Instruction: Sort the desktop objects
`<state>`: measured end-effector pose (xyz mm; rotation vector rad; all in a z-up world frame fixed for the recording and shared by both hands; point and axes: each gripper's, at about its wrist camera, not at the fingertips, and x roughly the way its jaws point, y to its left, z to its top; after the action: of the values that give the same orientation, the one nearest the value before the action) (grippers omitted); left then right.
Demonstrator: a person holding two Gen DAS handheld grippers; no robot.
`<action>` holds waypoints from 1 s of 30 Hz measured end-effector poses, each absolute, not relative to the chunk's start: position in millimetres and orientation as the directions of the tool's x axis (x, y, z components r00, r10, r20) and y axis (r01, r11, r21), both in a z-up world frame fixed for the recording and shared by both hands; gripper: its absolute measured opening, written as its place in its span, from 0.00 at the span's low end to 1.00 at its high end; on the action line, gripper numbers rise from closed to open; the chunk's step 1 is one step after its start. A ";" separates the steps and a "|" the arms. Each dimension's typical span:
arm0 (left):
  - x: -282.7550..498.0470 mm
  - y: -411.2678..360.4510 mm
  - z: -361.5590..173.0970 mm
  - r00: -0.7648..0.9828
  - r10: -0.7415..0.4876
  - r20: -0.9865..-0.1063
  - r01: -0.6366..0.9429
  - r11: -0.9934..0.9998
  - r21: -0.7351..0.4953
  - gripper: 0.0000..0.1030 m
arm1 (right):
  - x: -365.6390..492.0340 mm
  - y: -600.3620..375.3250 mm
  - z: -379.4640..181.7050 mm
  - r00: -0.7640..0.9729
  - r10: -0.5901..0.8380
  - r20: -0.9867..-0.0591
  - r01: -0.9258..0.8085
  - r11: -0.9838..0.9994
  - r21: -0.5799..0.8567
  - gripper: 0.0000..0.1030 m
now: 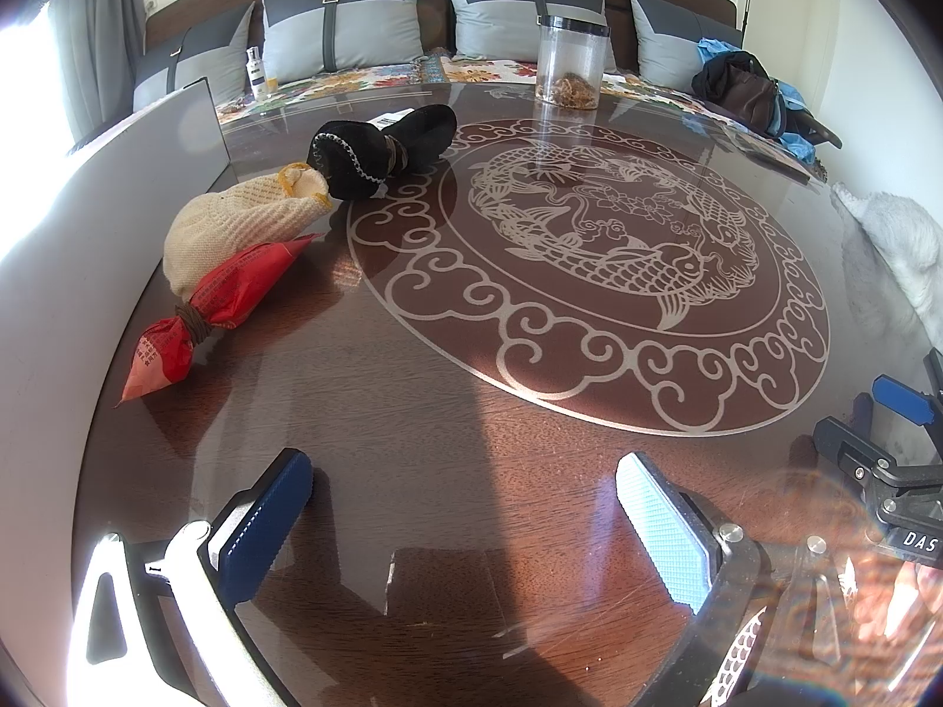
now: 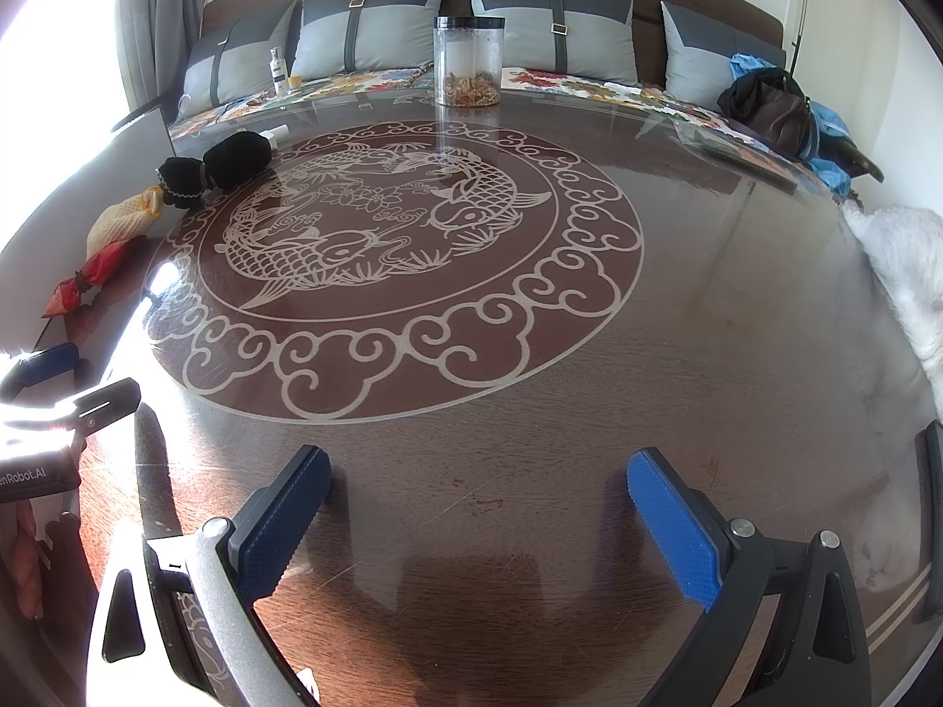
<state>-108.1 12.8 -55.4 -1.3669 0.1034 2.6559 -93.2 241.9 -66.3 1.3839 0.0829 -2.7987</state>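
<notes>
- The white panel (image 1: 53, 271) runs off the left edge, washed out by glare.
- The red packet (image 1: 218, 300) covers the cream knit bundle's (image 1: 236, 224) lower end.
- The print on the red packet is too small to read.
- The other claw (image 1: 884, 459) is cut by the right edge.

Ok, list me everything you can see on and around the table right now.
red packet: 1, red, tied with a band, table's left side
knit pouch: 1, cream, behind the packet
black bundle: 1, black, tied, beyond the pouch
clear jar: 1, dark lid, brownish contents, far edge
table: 1, dark wood, fish medallion
white bottle: 1, sofa
cushions: 4, grey
dark bag: 1, sofa's right
left gripper: jaws apart, empty
right gripper: jaws apart, empty
</notes>
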 end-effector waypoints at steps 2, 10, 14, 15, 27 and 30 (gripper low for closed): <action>-108.1 12.8 -55.3 -0.572 0.104 -0.813 -0.167 -0.986 -0.008 1.00 | -93.3 242.0 -66.3 -0.607 0.007 -0.795 0.040 -0.998 -0.039 0.97; -107.9 12.6 -55.3 -0.572 0.104 -0.813 -0.167 -0.986 -0.009 1.00 | -93.4 242.4 -66.3 -0.607 0.006 -0.795 0.040 -0.998 -0.038 0.97; -106.3 12.5 -55.0 -0.573 0.094 -0.814 -0.161 -0.987 -0.001 1.00 | -93.5 242.4 -66.3 -0.607 0.007 -0.795 0.040 -0.998 -0.039 0.97; -104.6 11.6 -54.6 -0.571 0.087 -0.816 -0.152 -0.988 0.001 1.00 | -93.5 242.5 -66.4 -0.607 0.006 -0.795 0.040 -0.998 -0.039 0.97; -180.6 -63.4 -6.8 -0.609 -0.123 -0.783 0.036 -0.991 0.128 1.00 | -93.0 240.5 -66.8 -0.608 -0.001 -0.794 0.048 -0.998 -0.036 0.97; -201.7 -71.5 -32.7 -0.511 -0.074 -0.857 0.015 -0.997 0.077 1.00 | -92.7 240.2 -66.6 -0.610 0.001 -0.792 0.046 -0.998 -0.037 0.97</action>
<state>-201.7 -71.5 -32.7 -1.5779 0.0958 2.7742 -92.7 240.2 -66.6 1.3750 0.0840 -2.7953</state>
